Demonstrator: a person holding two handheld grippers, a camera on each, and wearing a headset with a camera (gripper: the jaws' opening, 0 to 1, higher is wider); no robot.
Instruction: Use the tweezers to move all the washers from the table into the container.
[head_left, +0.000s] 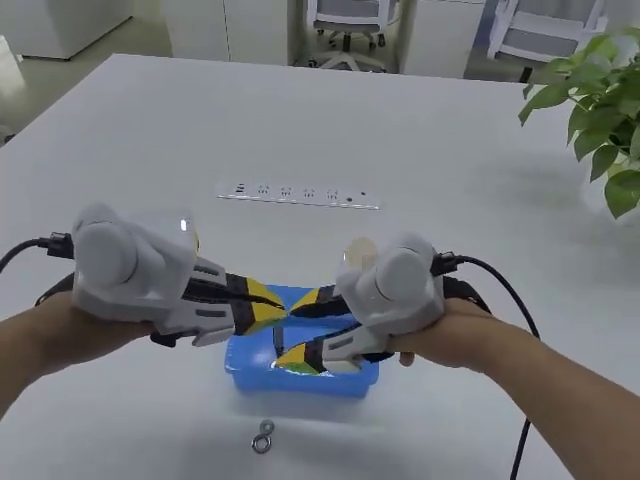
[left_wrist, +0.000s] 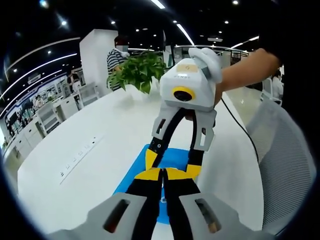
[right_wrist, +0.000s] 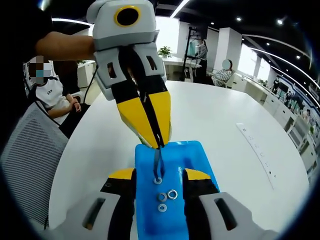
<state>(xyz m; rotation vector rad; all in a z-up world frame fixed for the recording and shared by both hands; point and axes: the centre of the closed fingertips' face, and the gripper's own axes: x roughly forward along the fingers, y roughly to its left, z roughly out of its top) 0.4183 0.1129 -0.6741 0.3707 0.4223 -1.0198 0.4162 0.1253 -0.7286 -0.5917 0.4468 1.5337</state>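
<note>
Left gripper (right_wrist: 157, 141) clenching tweezers (right_wrist: 158, 161), tips dipping into blue container (right_wrist: 200, 155), washer (right_wrist: 158, 180) at tips (others lying inside). Right gripper (left_wrist: 172, 163) hovering, jaws released. Likely drop step; next needing release, then loose washers (head_left: 263, 437) on table (head_left: 420, 140).

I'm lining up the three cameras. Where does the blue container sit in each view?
Head view: low centre, blue container, partly under the left gripper and right gripper.
Left gripper view: lower centre, beneath the right gripper.
Right gripper view: lower centre, washers inside, tweezers over it.
Shared landmark: white power strip on the table.
</note>
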